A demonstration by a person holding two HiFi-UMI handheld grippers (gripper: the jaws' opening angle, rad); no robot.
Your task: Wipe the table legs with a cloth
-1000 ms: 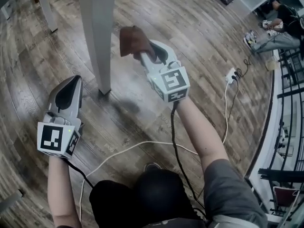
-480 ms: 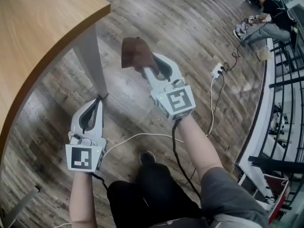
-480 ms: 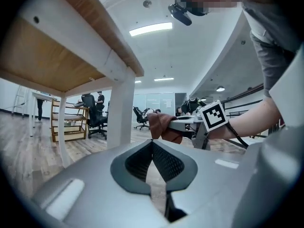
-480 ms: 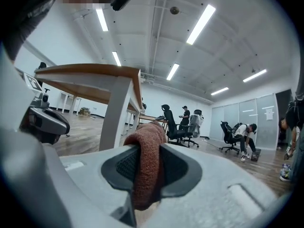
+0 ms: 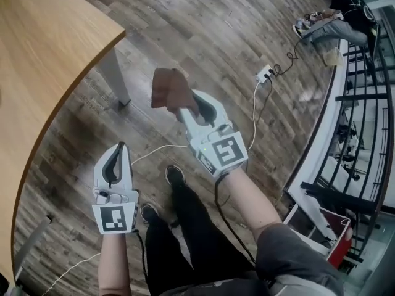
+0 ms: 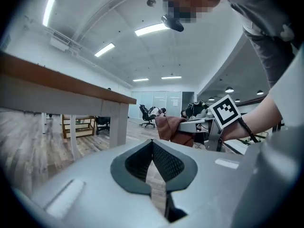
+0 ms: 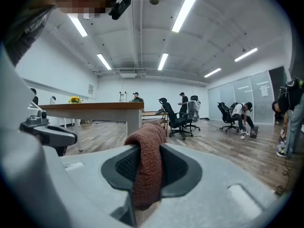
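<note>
Two tongs are in view, one in each of the person's hands, both held above the wooden floor (image 5: 216, 36) and clear of the worktop (image 5: 43, 54).

Right tongs (image 5: 187, 106): clenched on a reddish-brown cloth (image 5: 168, 88). The right gripper view shows the cloth (image 7: 148, 175) pinched between the two dark pads of the right tongs (image 7: 149, 148), with a fold bulging above the tips and the rest hanging down through the gap. In the head view the cloth juts forward from the tips, in the air, well apart from the table leg (image 5: 114, 79).

Left tongs (image 5: 119, 148): clenched, with nothing between them. The left gripper view shows the tips of the left tongs (image 6: 152, 141) meeting at the top, with only a narrow slit lower down through which the floor shows. The same view takes in the cloth (image 6: 168, 127) on the other tool, to the right.

Table leg: pale, standing under the worktop's rounded corner, with its foot on the floor. Neither tool touches it.

Other findings: a white cable (image 5: 256, 106) runs across the floor to a power strip (image 5: 265, 73). The person's dark shoes (image 5: 174, 174) stand between the two tools. A black railing (image 5: 364, 103) borders the right side.
</note>
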